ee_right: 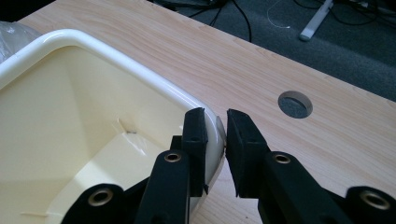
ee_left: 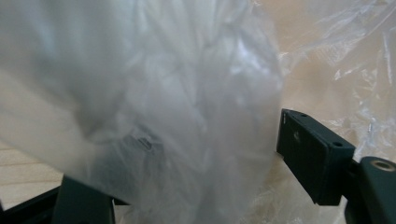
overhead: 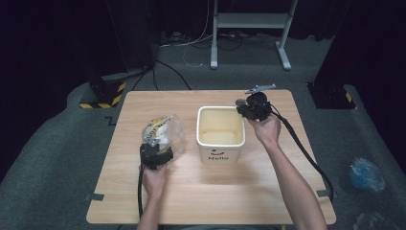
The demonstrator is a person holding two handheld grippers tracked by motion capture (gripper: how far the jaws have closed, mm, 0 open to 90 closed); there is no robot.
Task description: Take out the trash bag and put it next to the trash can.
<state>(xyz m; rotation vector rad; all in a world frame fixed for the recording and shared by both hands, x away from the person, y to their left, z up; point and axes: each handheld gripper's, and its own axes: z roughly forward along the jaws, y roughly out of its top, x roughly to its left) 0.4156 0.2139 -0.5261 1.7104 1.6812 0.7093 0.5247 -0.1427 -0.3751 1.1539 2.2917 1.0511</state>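
Observation:
A crumpled clear plastic bag [overhead: 165, 132] with yellow print lies on the left half of the wooden table [overhead: 191, 196]. My left gripper [overhead: 155, 152] is at its near side. In the left gripper view the bag [ee_left: 163, 93] bunches between the wide-set jaws of the left gripper [ee_left: 187, 158] and reaches the right pad [ee_left: 308, 149]. A cream square bin [overhead: 220, 153] marked "Hello" stands mid-table and looks hollow inside. My right gripper [overhead: 242, 108] is at its far right corner. My right gripper [ee_right: 215, 119] is shut on the bin's rim [ee_right: 107, 51], one jaw inside and one outside.
A round cable hole [ee_right: 295, 103] is cut in the tabletop beyond the bin. On the floor are a white stand [overhead: 249, 28], cables, a black-and-yellow striped base [overhead: 103, 93] at the left and a blue plastic bag [overhead: 366, 173] at the right.

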